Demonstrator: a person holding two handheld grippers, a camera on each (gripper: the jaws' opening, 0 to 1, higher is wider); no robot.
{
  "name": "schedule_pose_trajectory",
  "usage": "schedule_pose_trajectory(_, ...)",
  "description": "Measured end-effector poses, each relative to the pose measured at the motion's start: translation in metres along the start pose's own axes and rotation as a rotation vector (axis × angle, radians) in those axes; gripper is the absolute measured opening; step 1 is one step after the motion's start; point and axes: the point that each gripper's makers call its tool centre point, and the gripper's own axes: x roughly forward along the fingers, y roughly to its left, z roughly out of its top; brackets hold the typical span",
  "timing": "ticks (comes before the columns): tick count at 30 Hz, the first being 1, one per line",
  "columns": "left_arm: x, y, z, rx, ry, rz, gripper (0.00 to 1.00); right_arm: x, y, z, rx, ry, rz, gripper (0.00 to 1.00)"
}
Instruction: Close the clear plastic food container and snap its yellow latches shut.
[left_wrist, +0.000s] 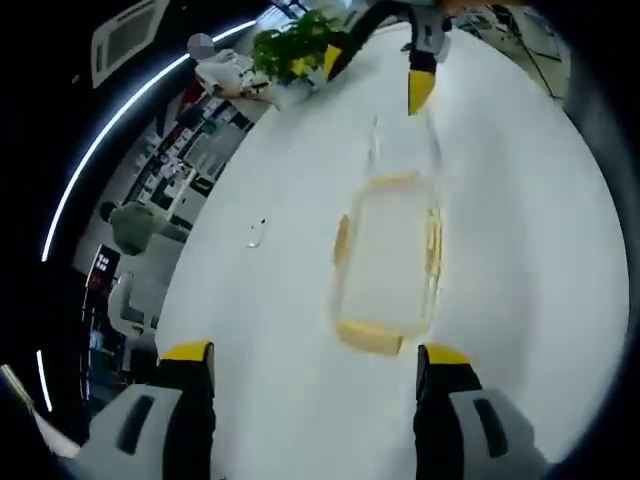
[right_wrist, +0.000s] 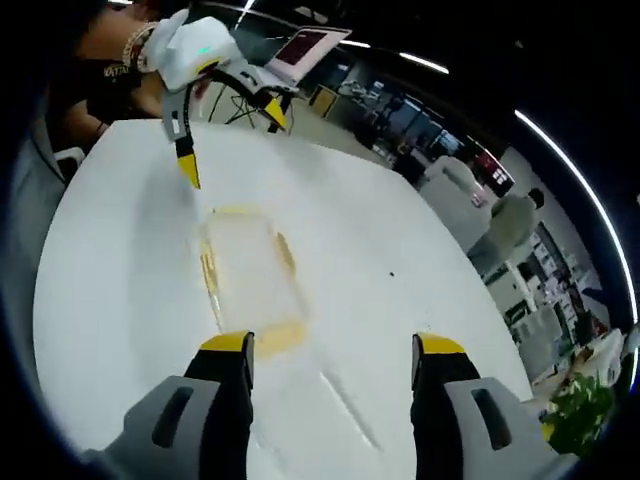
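The clear plastic container (left_wrist: 388, 265) lies on the white round table (left_wrist: 540, 230), with yellow latches (left_wrist: 368, 337) at its ends and sides. Just short of its near end, my left gripper (left_wrist: 313, 355) stands open with nothing between its jaws. A faint clear outline, probably the lid (left_wrist: 402, 150), lies beyond the container. My right gripper (left_wrist: 375, 77) hovers open at the far end. In the right gripper view the container (right_wrist: 248, 270) lies ahead and to the left of my open right gripper (right_wrist: 333, 345). The left gripper (right_wrist: 231, 144) hangs open past it.
A green potted plant (left_wrist: 295, 45) and white items stand at the table's far edge. A plant (right_wrist: 580, 415) also shows at the lower right. A laptop (right_wrist: 310, 45) sits beyond the table, beside a person's arm (right_wrist: 110, 60). Office chairs (right_wrist: 510, 225) stand around.
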Motion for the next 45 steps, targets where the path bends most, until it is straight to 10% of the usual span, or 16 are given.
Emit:
schedule_pose_trajectory(21, 0.046, -0.025, -0.021, 0.059, 0.150, -0.385, 0.80, 0.055, 0.057, -0.039, -0.164, 0.216, 0.516, 0.61)
schedule_pose_trajectory(26, 0.050, -0.040, -0.026, 0.087, 0.180, -0.530, 0.82, 0.070, 0.053, -0.044, -0.168, 0.254, 0.550, 0.60)
schedule_pose_trajectory(45, 0.061, -0.058, -0.040, 0.033, 0.220, -0.684, 0.66, 0.075, 0.068, -0.049, -0.159, 0.300, 0.703, 0.55)
